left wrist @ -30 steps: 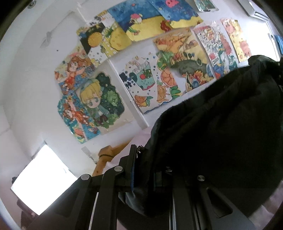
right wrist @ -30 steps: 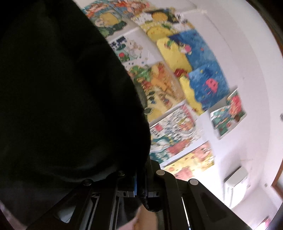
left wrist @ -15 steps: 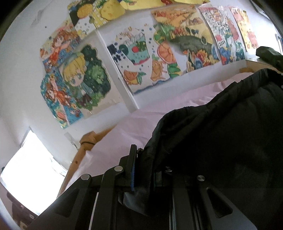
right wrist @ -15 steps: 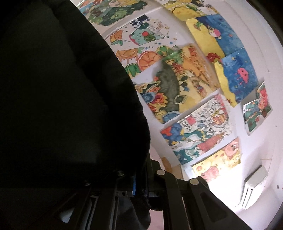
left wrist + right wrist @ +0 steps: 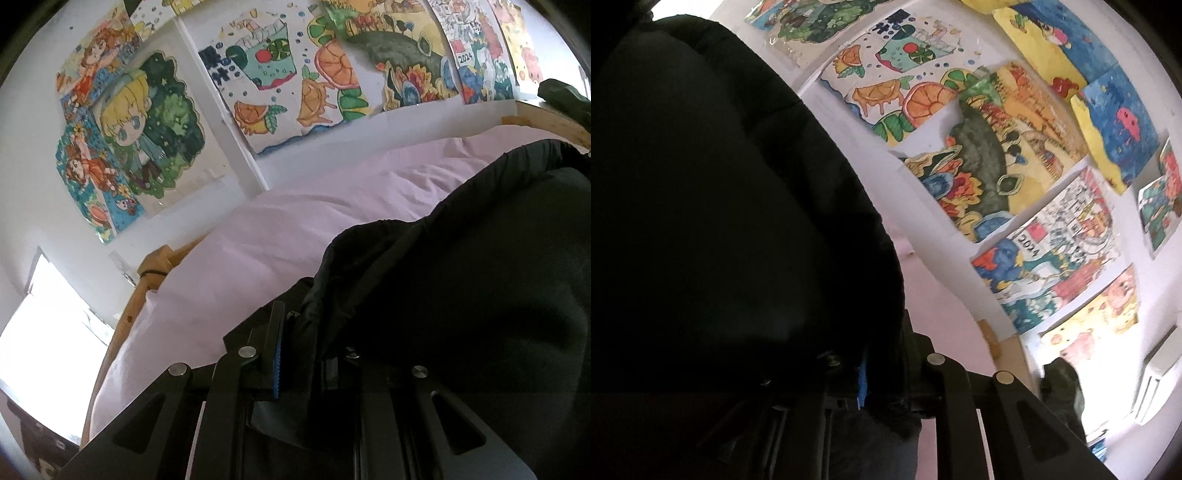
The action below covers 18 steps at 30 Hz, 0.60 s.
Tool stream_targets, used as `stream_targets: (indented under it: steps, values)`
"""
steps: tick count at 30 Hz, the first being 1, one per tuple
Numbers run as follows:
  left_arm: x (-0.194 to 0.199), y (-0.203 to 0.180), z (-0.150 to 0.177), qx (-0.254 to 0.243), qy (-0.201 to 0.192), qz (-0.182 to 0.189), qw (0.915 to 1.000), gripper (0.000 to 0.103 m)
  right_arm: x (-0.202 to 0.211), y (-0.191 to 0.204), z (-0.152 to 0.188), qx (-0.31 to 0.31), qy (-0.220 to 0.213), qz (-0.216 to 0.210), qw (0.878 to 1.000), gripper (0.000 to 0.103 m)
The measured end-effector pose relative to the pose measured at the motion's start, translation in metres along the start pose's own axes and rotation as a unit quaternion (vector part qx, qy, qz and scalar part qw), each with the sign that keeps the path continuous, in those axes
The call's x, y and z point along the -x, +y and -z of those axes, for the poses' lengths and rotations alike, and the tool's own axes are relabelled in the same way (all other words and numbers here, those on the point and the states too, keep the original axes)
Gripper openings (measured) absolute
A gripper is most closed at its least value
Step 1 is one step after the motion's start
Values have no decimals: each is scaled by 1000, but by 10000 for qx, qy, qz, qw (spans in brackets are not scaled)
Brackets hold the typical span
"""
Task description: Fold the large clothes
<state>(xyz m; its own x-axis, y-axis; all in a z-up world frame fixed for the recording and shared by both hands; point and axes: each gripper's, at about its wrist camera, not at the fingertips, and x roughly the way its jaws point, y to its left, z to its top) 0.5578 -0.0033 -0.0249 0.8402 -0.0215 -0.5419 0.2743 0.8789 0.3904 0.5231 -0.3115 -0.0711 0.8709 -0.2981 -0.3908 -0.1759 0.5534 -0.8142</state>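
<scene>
Here we had the left gripper (image 5: 301, 350) pinching a fold of the black garment (image 5: 461, 295), its blue pad (image 5: 276, 365) pressed against the cloth and the jaws nearly together. The garment bulged up over the right side of the left wrist view and hung above the pink bedsheet (image 5: 295, 221), which lay spread across a bed with a wooden frame (image 5: 147, 280). Behind the bed, children's drawings (image 5: 258, 74) covered the white wall, and a bright window (image 5: 48, 332) stood at the lower left. A second dark piece of clothing (image 5: 565, 99) rested on the wooden ledge at the far right.

In the right wrist view, we saw the right gripper (image 5: 882, 373) with the same black garment (image 5: 720, 203) between its fingers; its jaws were opening, and the cloth hid most of them, so we could not tell whether the pads still pressed on it. The garment filled the left half of that view, with the drawings (image 5: 997, 166) and an air conditioner (image 5: 1156, 384) beyond.
</scene>
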Motion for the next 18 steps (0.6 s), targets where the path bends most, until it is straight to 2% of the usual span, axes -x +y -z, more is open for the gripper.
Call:
stream_targets:
  steps: [9,12,15,18]
  values:
    - [-2,2,-2,70,91,129,9999,13,-1,-2,6,-278,-136,-241,9992,16]
    - [0,5,-2,255,107,167,9995,14,1,-3,6,-330,-155,-285,9989,16]
    - [2,8,-2,452,118,182,9987,17,1,-6,5,-353,-172,-282,9988,19]
    - [5,14,-2,664,113,124,9977,30,5,-10,4,-447,-207,-320,9983,29]
